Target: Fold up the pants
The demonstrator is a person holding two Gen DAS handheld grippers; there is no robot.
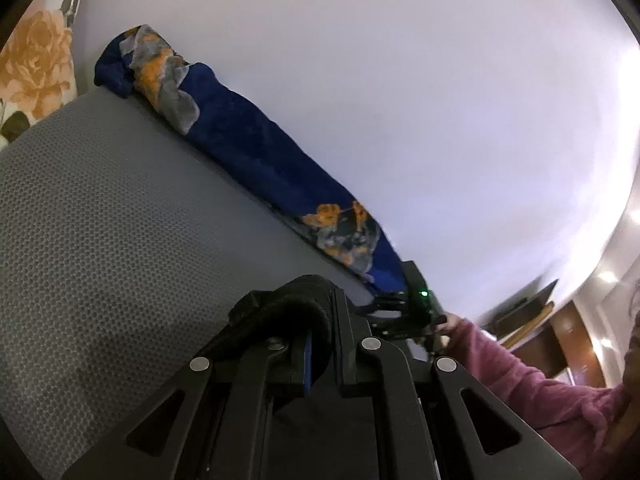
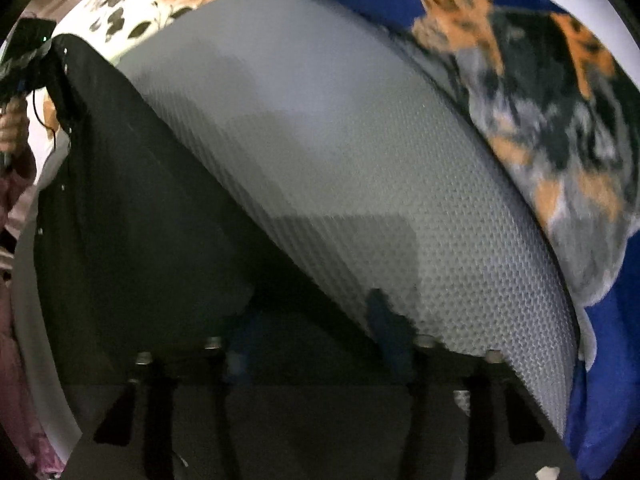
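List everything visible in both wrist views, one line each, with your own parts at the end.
pants: one, black, stretched up off the surface between the two grippers.
grey mat: one, grey with a honeycomb texture, covering the work surface.
blue blanket: one, dark blue with orange and grey flowers, bunched along the far edge of the mat against the wall.
floral fabric: one, white with orange roses and dark leaves, beyond the mat's end.
wall: one, plain white, behind the blanket.
wooden furniture: brown, at the far right of the left wrist view.
pink sleeve: on the person's arm.
left gripper: black, clamped on a bunch of the pants.
right gripper: black, fingers blurred, pants fabric across them.
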